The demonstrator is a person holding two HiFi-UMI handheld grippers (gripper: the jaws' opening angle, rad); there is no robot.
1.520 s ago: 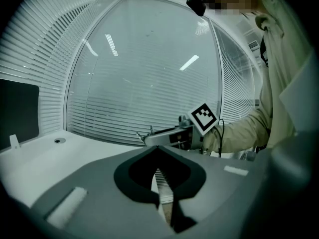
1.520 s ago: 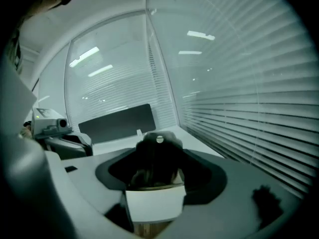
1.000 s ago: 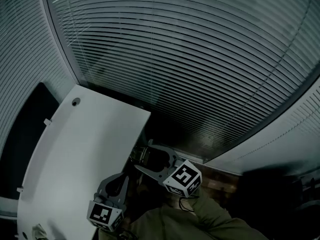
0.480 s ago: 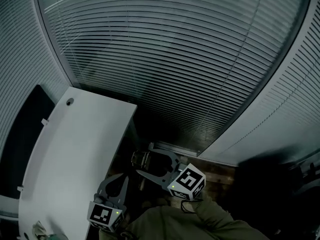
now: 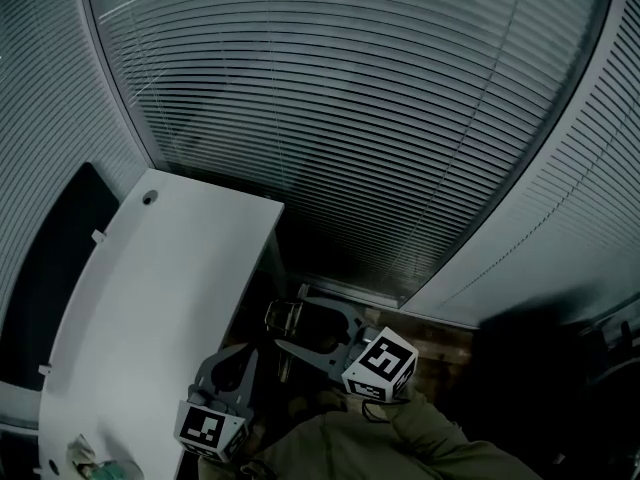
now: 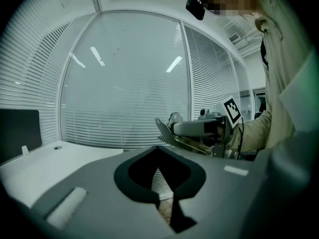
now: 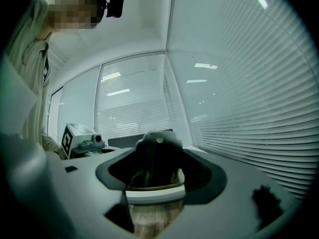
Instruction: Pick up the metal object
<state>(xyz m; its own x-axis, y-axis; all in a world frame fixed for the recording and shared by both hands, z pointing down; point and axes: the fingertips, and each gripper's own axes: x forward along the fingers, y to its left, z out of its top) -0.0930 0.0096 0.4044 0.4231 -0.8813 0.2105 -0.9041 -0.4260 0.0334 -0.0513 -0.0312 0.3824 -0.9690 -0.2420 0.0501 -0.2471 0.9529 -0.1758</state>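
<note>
1. Contact looks made: the right claw [image 5: 296, 324] is narrowed onto the metal object [image 7: 154, 163], which fills the gap between its jaws in the right gripper view
2. Relation that matters: the object sits right at that claw's tips, straight ahead along its jaws; its pale rim runs crosswise to them, so I judge its long axis lies across the grip, though dim light leaves its outline unsure
3. Place: claw and object hang in the air just beside the near edge of the white desk [image 5: 150, 298], above the floor and below the window blinds [image 5: 350, 118]; the object touches nothing but the jaws, as far as I can see
4. Left claw [image 5: 240, 360]: jaws drawn together on nothing; it hangs near the right one, lower and closer to the desk, its tips aimed towards it
5. Judgement: the pick-up seems done or nearly so; the right hand is the one that counts, and what remains calls only for a firm hold
</note>
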